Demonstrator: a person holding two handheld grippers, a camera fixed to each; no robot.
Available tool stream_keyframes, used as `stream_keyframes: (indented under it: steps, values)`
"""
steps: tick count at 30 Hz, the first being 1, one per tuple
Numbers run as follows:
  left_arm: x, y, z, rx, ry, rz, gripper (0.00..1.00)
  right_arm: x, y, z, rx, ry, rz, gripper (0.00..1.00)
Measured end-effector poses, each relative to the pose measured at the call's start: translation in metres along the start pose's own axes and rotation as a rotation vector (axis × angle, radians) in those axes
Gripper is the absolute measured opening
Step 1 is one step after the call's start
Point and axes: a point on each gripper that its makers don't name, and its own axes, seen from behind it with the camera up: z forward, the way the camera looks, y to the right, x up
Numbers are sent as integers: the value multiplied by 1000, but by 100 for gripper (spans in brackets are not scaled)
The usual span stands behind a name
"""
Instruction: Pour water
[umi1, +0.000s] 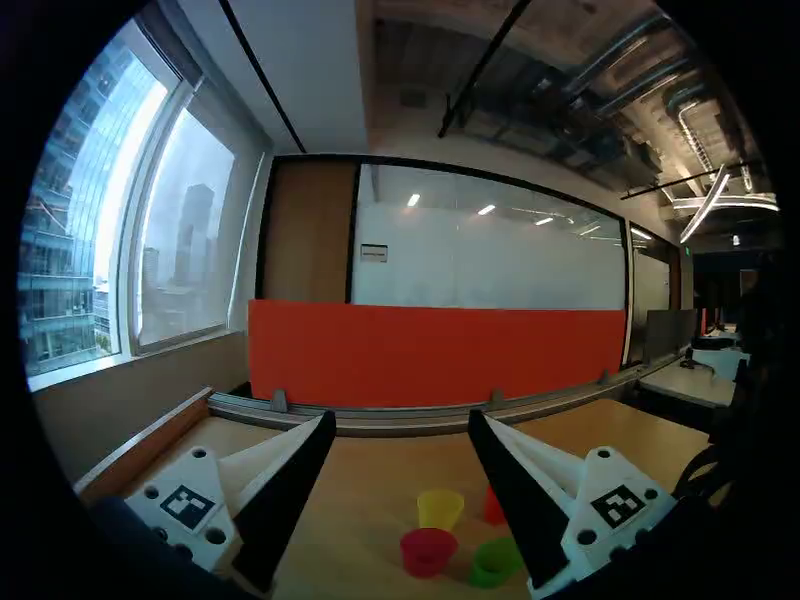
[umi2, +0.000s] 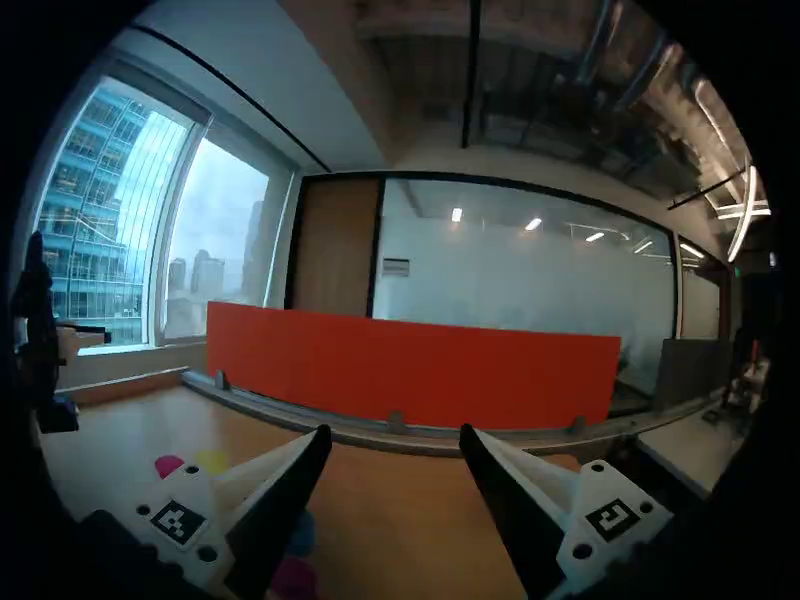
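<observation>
In the left gripper view my left gripper is open and holds nothing; it hovers above a wooden desk. Between and just below its fingers stand small plastic cups: a yellow cup, a red cup, a green cup, and an orange cup partly hidden by the right finger. In the right gripper view my right gripper is also open and empty above the desk. Low at its left finger lie coloured shapes: pink, yellow, blue and magenta, partly hidden. I cannot tell whether any cup holds water.
An orange divider panel with a grey rail runs along the desk's far edge. Large windows lie to the left. A dark upright object stands at the far left of the right gripper view. More desks sit to the right.
</observation>
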Motion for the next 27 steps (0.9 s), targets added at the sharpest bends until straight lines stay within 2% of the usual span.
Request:
stream_keyframes:
  steps: [5,9,18,27]
  values:
    - [13,2,2,-17,-1,-5,98,11,-1,0,21,-8,28,99]
    - [17,8,3,-45,-9,5,98,11,-2,0,47,-25,55,99]
    - [17,41,3,-183,-30,-6,98,4,-11,5,133,-52,66,99]
    - [15,59,0,-272,-66,7,98,8,-33,-1,268,-48,45,99]
